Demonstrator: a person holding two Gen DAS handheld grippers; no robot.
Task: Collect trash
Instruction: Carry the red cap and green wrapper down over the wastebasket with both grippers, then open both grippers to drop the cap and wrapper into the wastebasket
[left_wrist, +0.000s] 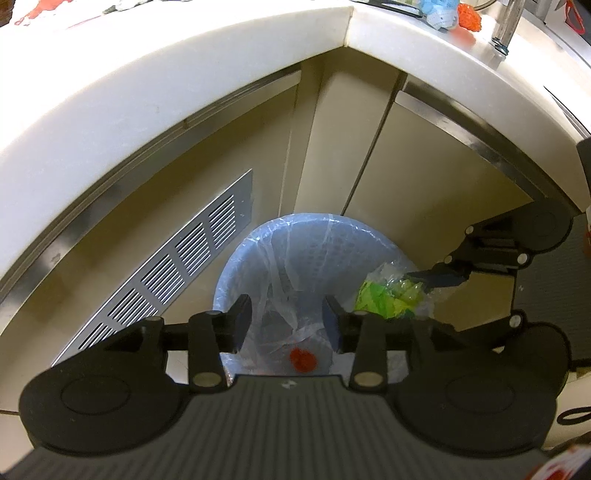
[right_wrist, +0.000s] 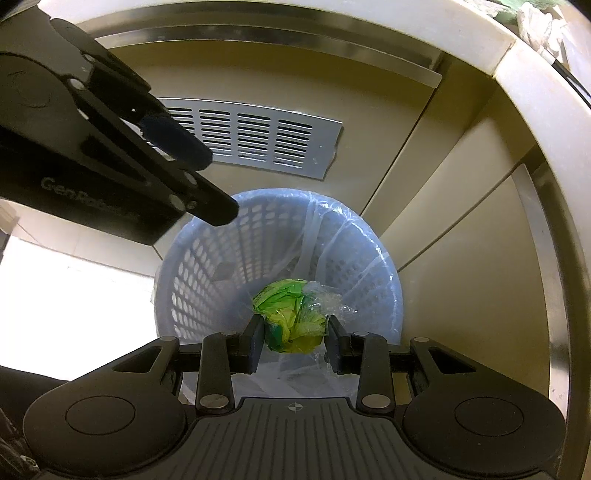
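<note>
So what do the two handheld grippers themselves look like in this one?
Both are matte black. The left gripper and right gripper each have flat rectangular pads on linkage bars with silver pivot pins, round housings at either side and a ribbed grey plate with a small crosshair mark. The side of the left one carries grey "GenRobot" lettering. No cables or sleeves show.

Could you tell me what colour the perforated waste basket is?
Light blue basket, clearest in the right wrist view.

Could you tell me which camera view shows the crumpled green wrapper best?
The right wrist view: the green wrapper sits centred and sharp between the right gripper pads, over the blue bin. The left wrist view shows it smaller, off to the side.
</note>
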